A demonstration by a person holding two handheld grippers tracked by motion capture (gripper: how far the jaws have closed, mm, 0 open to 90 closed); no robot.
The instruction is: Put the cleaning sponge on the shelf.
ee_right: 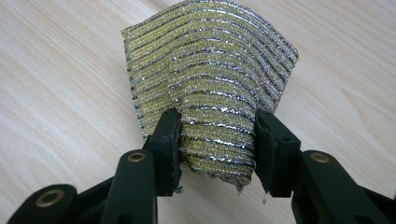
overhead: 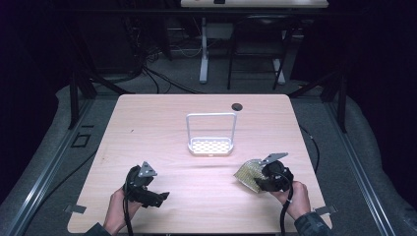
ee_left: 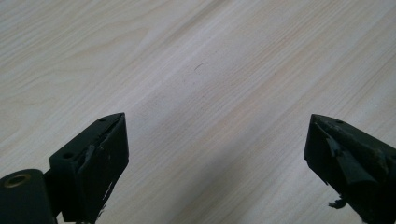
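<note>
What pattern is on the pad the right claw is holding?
The scouring pad has shiny gold and silver stripes with thin dark lines between; clearest in the right gripper view.

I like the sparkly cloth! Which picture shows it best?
The right gripper view: the sparkly cloth sits close up, its gold and silver stripes clear, pinched by the right hand-held gripper. In the high view it is small.

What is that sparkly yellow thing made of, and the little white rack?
The sparkly pad looks like a scrubbing sponge wrapped in woven gold and silver metallic thread: shiny ribbed stripes, and it bends between the right gripper fingers. The white rack looks like painted metal or plastic: thin frame, holed tray.
</note>
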